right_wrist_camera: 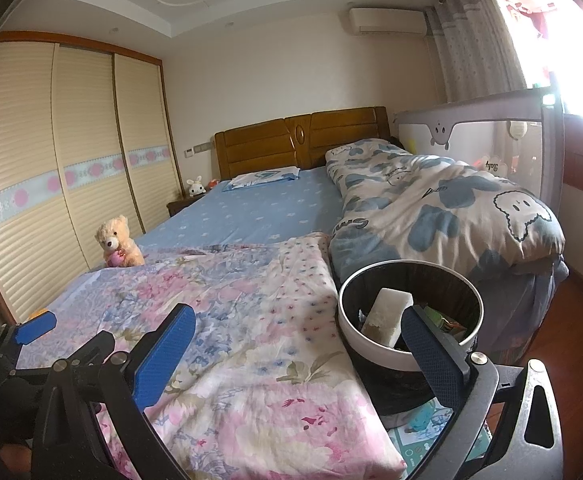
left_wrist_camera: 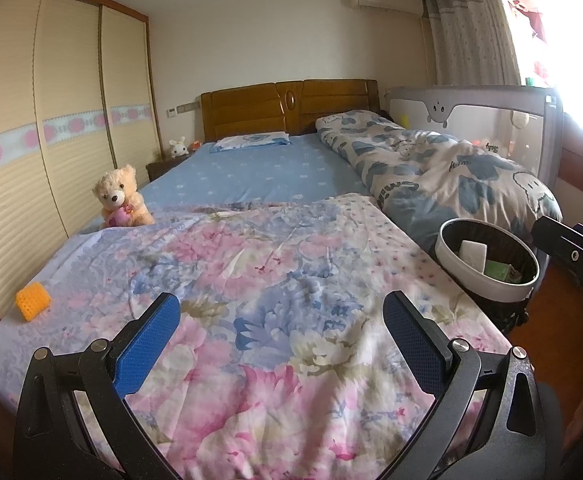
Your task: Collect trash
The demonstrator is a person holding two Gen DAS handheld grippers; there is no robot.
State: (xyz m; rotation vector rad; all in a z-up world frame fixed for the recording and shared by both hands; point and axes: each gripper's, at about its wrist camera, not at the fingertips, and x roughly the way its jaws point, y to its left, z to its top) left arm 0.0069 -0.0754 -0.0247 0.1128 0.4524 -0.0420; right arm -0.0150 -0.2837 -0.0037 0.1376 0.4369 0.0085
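A yellow sponge-like piece [left_wrist_camera: 32, 302] lies on the floral blanket [left_wrist_camera: 275, 264] near the bed's left edge, well left of my left gripper [left_wrist_camera: 282, 304]. That gripper hangs open over the blanket with nothing between its blue pads. A round white-rimmed trash bin [left_wrist_camera: 447, 256] stands beside the bed on the right, holding a white block [left_wrist_camera: 473, 254] and a green wrapper [left_wrist_camera: 497, 270]. My right gripper [right_wrist_camera: 296, 314] is open and empty, its right finger in front of the bin [right_wrist_camera: 351, 344] and the white block [right_wrist_camera: 387, 316]. The left gripper's blue pad [right_wrist_camera: 35, 326] shows at far left.
A teddy bear [left_wrist_camera: 120, 196] sits at the bed's left side on the blue sheet. A rolled quilt with blue hearts [left_wrist_camera: 443, 164] lies along the right, backed by a grey bed rail [left_wrist_camera: 471, 110]. Sliding wardrobe doors [left_wrist_camera: 31, 140] line the left. Wood floor [right_wrist_camera: 563, 344] is at right.
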